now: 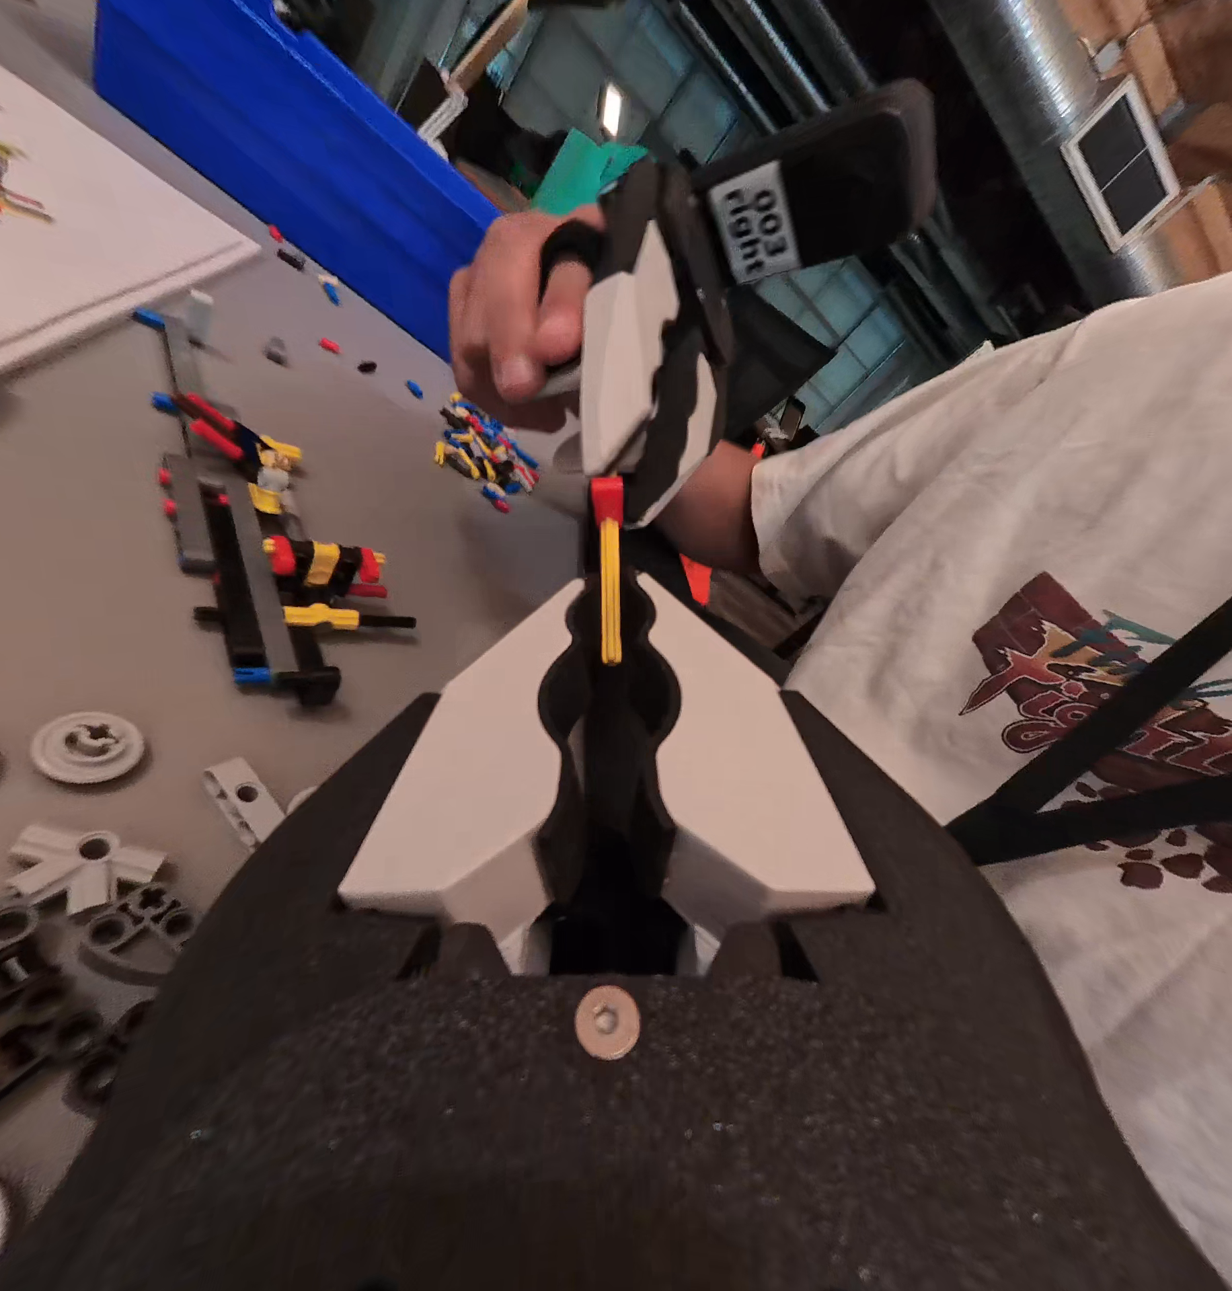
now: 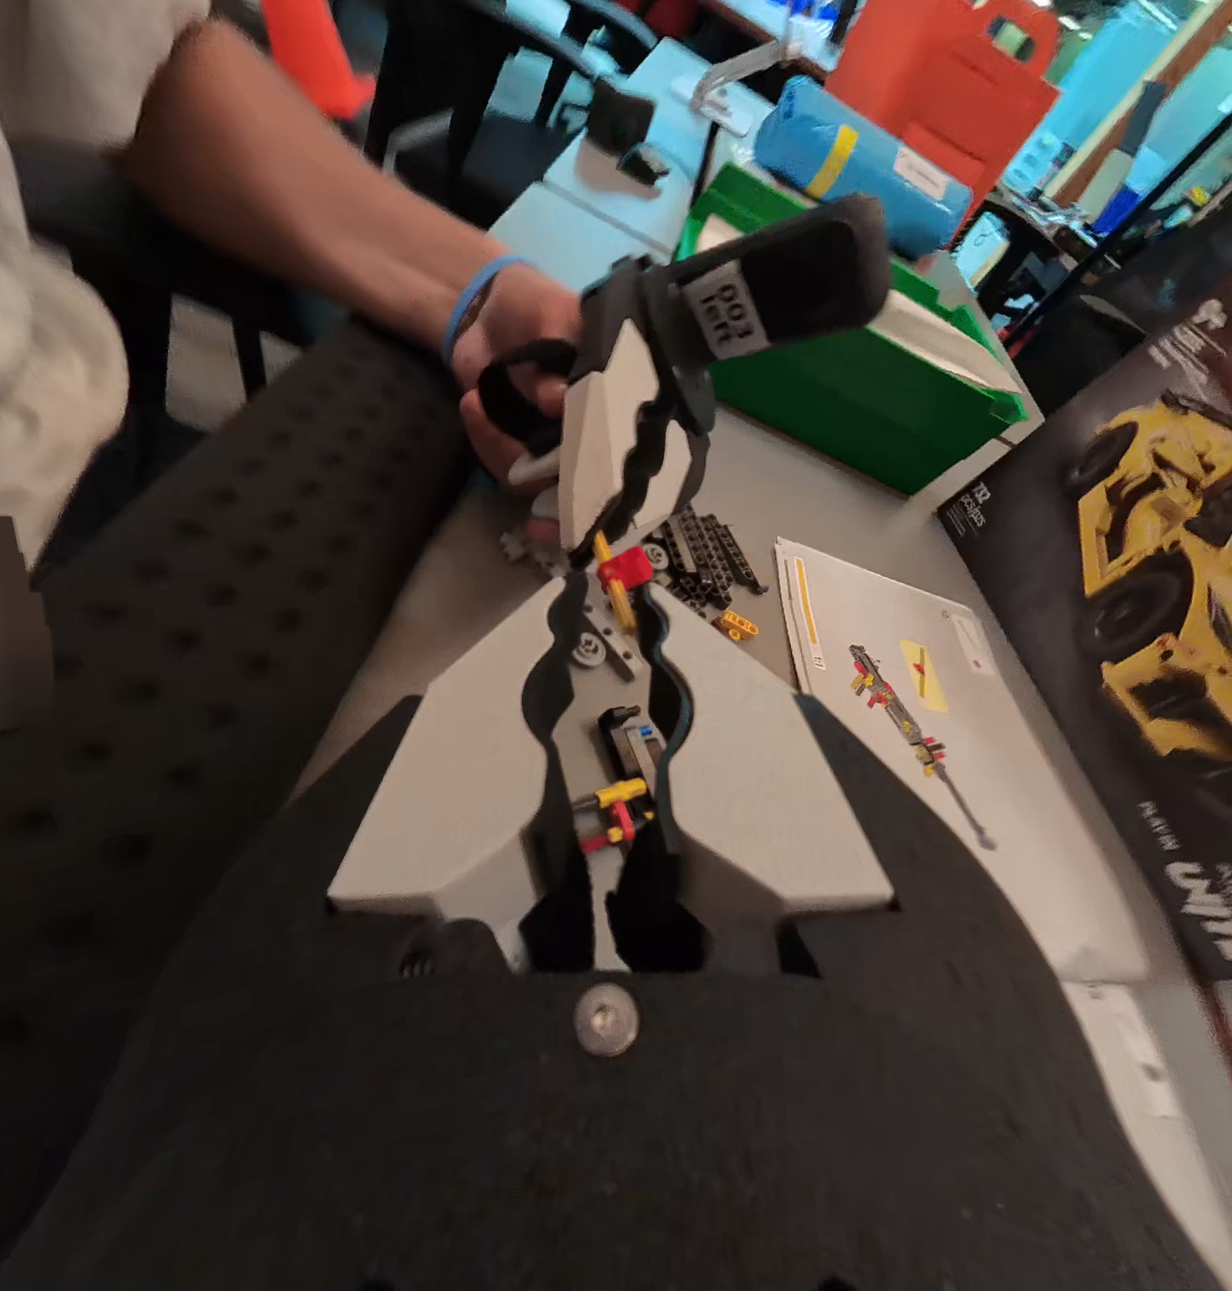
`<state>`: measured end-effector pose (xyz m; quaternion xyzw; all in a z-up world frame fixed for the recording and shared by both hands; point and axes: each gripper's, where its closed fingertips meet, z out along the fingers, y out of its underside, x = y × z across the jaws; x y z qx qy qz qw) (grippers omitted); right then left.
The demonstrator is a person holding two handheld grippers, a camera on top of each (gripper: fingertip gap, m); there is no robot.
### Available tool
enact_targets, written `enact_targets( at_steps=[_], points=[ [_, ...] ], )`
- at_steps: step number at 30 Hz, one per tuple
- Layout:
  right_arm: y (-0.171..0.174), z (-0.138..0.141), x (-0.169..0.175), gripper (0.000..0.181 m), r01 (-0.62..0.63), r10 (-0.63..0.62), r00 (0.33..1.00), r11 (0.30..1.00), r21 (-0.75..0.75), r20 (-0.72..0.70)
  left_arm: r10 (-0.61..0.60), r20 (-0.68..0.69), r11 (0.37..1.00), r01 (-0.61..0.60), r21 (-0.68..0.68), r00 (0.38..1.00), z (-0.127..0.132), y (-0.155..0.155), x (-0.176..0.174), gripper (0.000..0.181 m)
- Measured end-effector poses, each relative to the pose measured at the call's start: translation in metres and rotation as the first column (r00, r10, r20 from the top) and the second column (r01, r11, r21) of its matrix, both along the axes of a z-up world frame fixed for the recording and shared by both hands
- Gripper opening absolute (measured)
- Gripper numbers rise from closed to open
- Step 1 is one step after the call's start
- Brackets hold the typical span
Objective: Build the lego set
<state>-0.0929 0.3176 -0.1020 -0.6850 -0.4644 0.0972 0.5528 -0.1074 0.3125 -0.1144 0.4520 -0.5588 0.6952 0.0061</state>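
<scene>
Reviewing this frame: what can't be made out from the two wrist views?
- Whether the right tool actually pinches the red connector: the right wrist view is blurred there, and in the left wrist view its fingers cover the contact.
- How far the yellow axle enters the connector: the joint is hidden in both views.
- What the pieces in the loose pile are: too small in the left wrist view.

yellow axle [image 1: 610,594], red connector [image 1: 607,497] atop
</scene>
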Motion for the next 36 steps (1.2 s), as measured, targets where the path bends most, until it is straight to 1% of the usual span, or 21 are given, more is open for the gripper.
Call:
enact_targets(
  at_steps=[2,4,7,12,14,15,16,17,19,22,26,30,32,34,36],
  points=[
    [-0.001,-0.004,0.000,0.008,-0.027,0.025,0.996,0.999,0.018,0.088,-0.039,-0.038,0.999,0.039,-0.015,0.998,-0.005,-0.004,0.000,0.002],
    [-0.003,-0.009,0.000,0.008,-0.060,0.060,0.993,0.998,-0.004,0.106,-0.064,-0.055,0.997,0.062,-0.048,0.996,-0.005,-0.005,0.000,0.002],
    [-0.004,-0.006,-0.001,0.009,-0.091,0.090,0.994,0.996,0.008,0.054,-0.103,-0.061,0.993,0.098,-0.069,0.993,-0.004,-0.008,-0.003,0.002],
    [-0.006,-0.006,-0.003,0.010,-0.091,0.089,0.995,0.995,0.049,0.041,-0.161,-0.082,0.982,0.152,-0.113,0.984,-0.004,-0.012,-0.005,0.002],
    [-0.008,-0.005,-0.004,0.010,-0.099,0.099,0.995,0.994,0.037,-0.005,-0.185,-0.077,0.977,0.174,-0.123,0.980,-0.003,-0.015,-0.007,0.002],
    [-0.010,-0.006,-0.004,0.006,-0.110,0.111,0.994,0.993,0.037,-0.011,-0.191,-0.069,0.975,0.181,-0.133,0.979,-0.001,-0.015,-0.008,0.003],
    [-0.010,-0.010,-0.002,0.003,-0.101,0.101,0.995,0.994,0.030,0.012,-0.189,-0.063,0.973,0.178,-0.147,0.980,0.002,-0.014,-0.008,0.002],
    [-0.009,-0.011,0.000,0.005,-0.086,0.085,0.996,0.996,0.031,0.027,-0.187,-0.064,0.971,0.175,-0.160,0.980,0.002,-0.013,-0.008,0.003],
    [-0.009,-0.007,-0.004,0.004,-0.087,0.088,0.996,0.995,0.056,-0.009,-0.188,-0.076,0.973,0.175,-0.150,0.979,0.000,-0.014,-0.008,0.003],
    [-0.009,-0.005,-0.003,0.005,-0.079,0.078,0.997,0.995,0.059,0.008,-0.185,-0.084,0.973,0.170,-0.156,0.979,-0.001,-0.013,-0.007,0.003],
    [-0.012,-0.010,-0.007,0.004,-0.091,0.089,0.996,0.995,0.050,0.027,-0.196,-0.094,0.972,0.181,-0.151,0.976,-0.002,-0.015,-0.008,0.003],
    [-0.010,-0.015,-0.005,0.003,-0.077,0.075,0.996,0.996,0.038,0.046,-0.171,-0.113,0.975,0.152,-0.161,0.979,-0.004,-0.011,-0.004,0.003],
    [-0.006,-0.019,-0.001,0.003,-0.048,0.045,0.996,0.998,0.030,0.082,-0.135,-0.121,0.982,0.117,-0.147,0.983,-0.006,-0.007,-0.001,0.003],
    [-0.002,-0.025,0.003,0.003,-0.009,0.005,0.989,1.000,0.030,0.148,-0.093,-0.133,0.991,0.078,-0.113,0.987,-0.011,-0.004,0.002,0.003],
    [0.004,-0.033,0.010,0.002,0.051,-0.056,0.970,0.998,0.031,0.235,-0.032,-0.131,0.999,0.027,-0.041,0.991,-0.016,0.000,0.006,0.002]
  ],
)
